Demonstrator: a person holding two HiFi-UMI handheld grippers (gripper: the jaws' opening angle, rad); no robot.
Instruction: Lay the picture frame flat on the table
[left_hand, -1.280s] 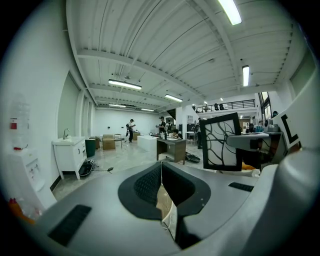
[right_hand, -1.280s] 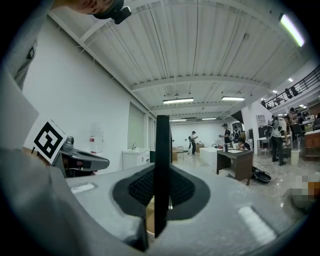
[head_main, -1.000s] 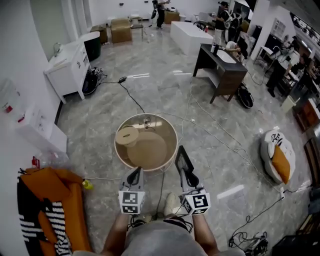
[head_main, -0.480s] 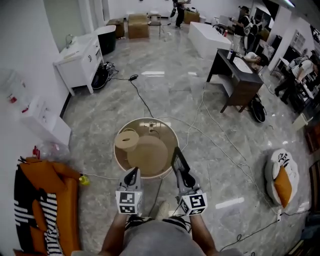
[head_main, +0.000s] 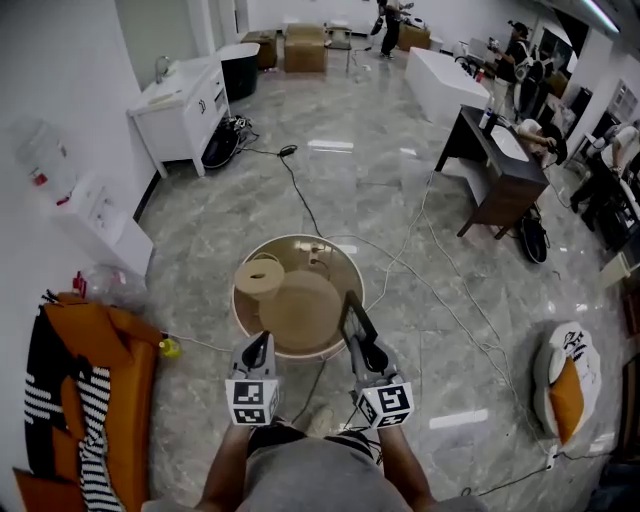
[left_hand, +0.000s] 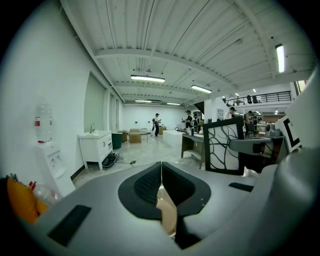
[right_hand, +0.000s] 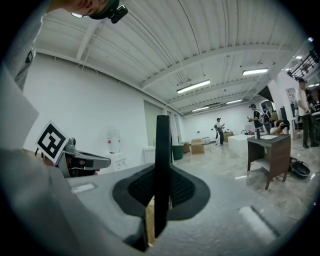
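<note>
Black-edged and thin, the picture frame (head_main: 351, 316) stands upright over the near edge of the round table (head_main: 345, 268), pinched by its edge in the right gripper (head_main: 363, 345). It looks light, stiff and likely breakable, so the rim is the safest hold. The left gripper (head_main: 259, 345) is closed on nothing.
</note>
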